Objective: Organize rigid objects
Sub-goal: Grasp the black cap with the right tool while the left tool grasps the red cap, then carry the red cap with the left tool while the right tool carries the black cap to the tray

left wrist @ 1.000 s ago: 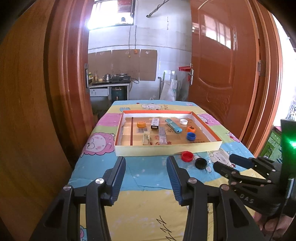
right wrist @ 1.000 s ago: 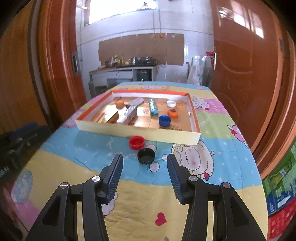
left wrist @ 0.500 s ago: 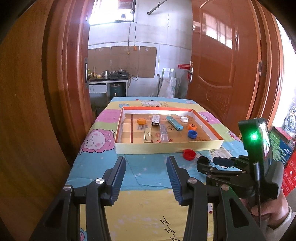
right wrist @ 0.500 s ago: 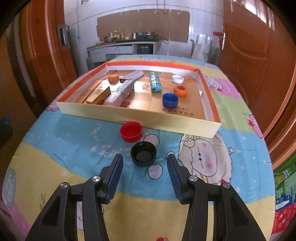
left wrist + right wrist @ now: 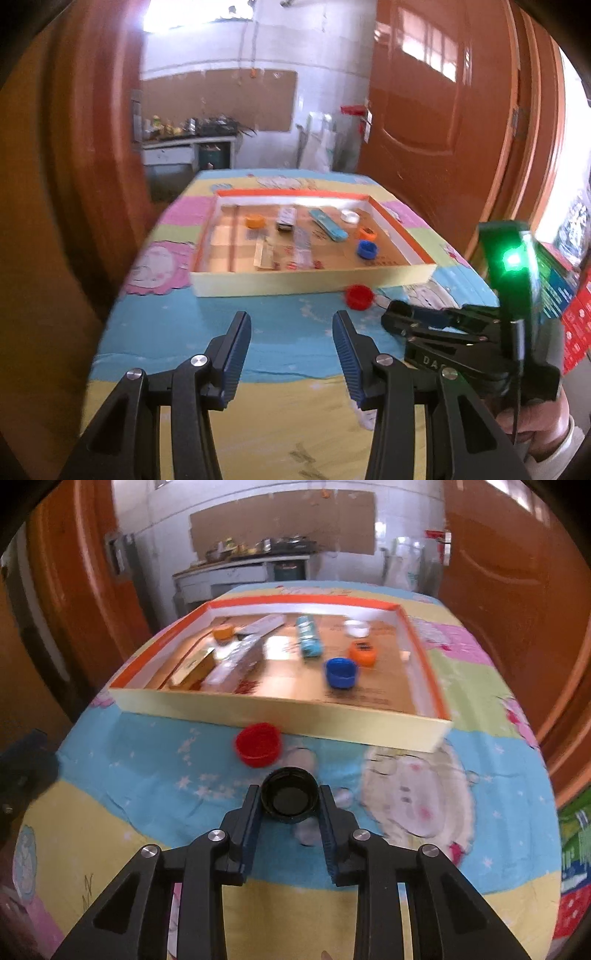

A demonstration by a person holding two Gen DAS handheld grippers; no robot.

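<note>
Two caps lie outside the tray (image 5: 280, 716) on the tablecloth (image 5: 147, 764): a red cap (image 5: 258, 744) just beside the front wall, and a black cap (image 5: 290, 795) nearer to me. My right gripper (image 5: 290, 805) is closing its jaws on the black cap; the pads seem to touch both its sides, near their tips. I think the danger is here: the hold is only at the tips, on a round smooth rim, so the cap may squirt forward or tilt when I lift it, and it could knock the red cap. The soft cloth may also catch under my fingers. My right gripper points steeply down at the cloth. My left gripper (image 5: 291, 350) hangs open over bare cloth, tilted down less steeply, holding nothing.
</note>
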